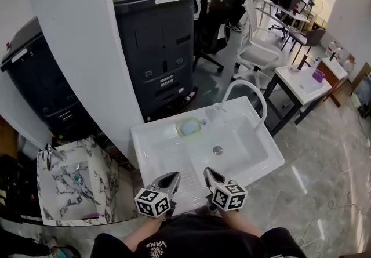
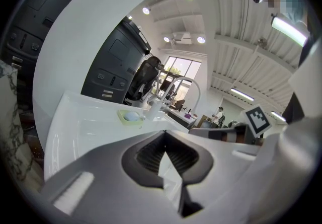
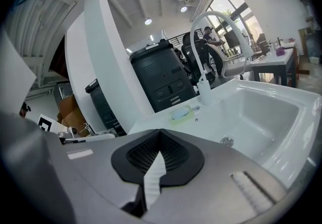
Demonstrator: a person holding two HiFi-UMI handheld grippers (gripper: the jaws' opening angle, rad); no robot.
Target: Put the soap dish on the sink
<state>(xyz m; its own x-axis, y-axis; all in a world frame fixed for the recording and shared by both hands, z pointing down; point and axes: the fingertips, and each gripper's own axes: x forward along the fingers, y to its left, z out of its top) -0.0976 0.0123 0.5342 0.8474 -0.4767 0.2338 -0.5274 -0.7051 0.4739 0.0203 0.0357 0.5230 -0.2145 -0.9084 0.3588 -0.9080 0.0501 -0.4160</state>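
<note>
The soap dish [image 1: 189, 128] is pale green with a light blue soap in it. It rests on the back ledge of the white sink [image 1: 152, 148], left of the white arched faucet [image 1: 250, 86]. My left gripper [image 1: 173, 178] and right gripper [image 1: 210, 174] hover side by side over the sink's near edge, both shut and holding nothing. The left gripper view has the dish [image 2: 132, 116] far ahead of the closed left gripper [image 2: 165, 135]. From the right gripper view the dish [image 3: 180, 114] lies ahead beyond the closed right gripper [image 3: 160, 134], with the basin and drain [image 3: 227, 141] to the right.
A white pillar [image 1: 78, 42] rises behind the sink, with dark grey printers [image 1: 159, 36] either side of it. A marble-patterned sink [image 1: 69, 184] stands to the left. Office chairs [image 1: 255, 42] and a white table [image 1: 301, 84] are at the back right.
</note>
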